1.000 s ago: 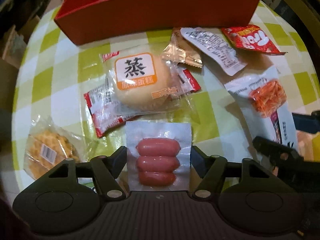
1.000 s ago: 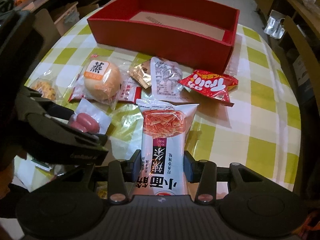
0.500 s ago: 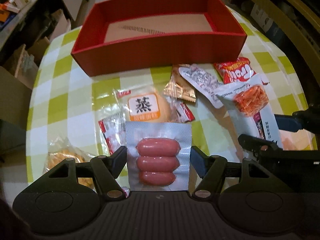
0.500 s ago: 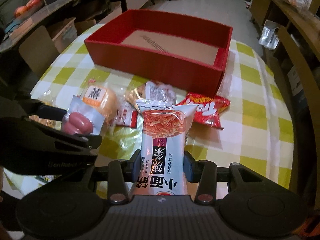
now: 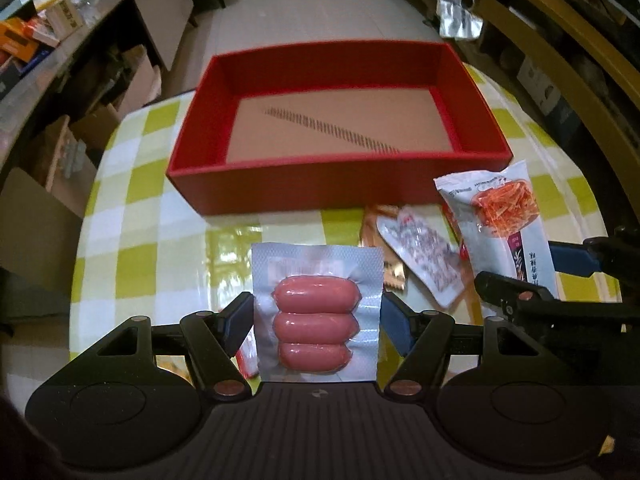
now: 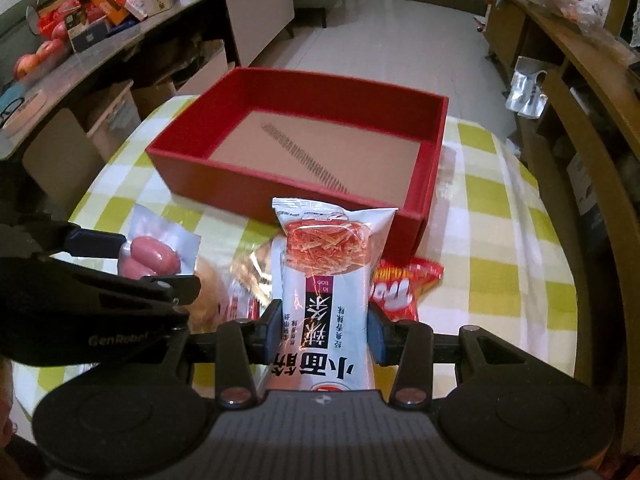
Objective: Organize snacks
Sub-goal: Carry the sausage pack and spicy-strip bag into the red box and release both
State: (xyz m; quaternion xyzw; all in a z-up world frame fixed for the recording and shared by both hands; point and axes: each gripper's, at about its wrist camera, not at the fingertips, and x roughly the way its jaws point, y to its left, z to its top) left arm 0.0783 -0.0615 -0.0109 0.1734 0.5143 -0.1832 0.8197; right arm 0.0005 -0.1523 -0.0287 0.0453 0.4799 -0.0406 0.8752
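My left gripper (image 5: 318,320) is shut on a clear vacuum pack of three pink sausages (image 5: 315,320), held above the table short of the red box (image 5: 340,184). My right gripper (image 6: 322,328) is shut on a white noodle-snack bag (image 6: 324,280) with an orange window, also raised, near the box's front wall (image 6: 280,192). The box is open-topped with a bare brown floor. The noodle bag also shows in the left wrist view (image 5: 504,220), and the sausage pack in the right wrist view (image 6: 154,258).
On the green-and-white checked table (image 5: 132,260) lie a silver-printed packet (image 5: 424,264), a gold packet (image 5: 394,276), a red snack bag (image 6: 404,292) and a round bun (image 6: 208,292). Shelves, cardboard boxes and chairs surround the table.
Both grippers have risen with their packs and moved toward the red box; its inside now shows fully. The snacks on the table have dropped lower in view.
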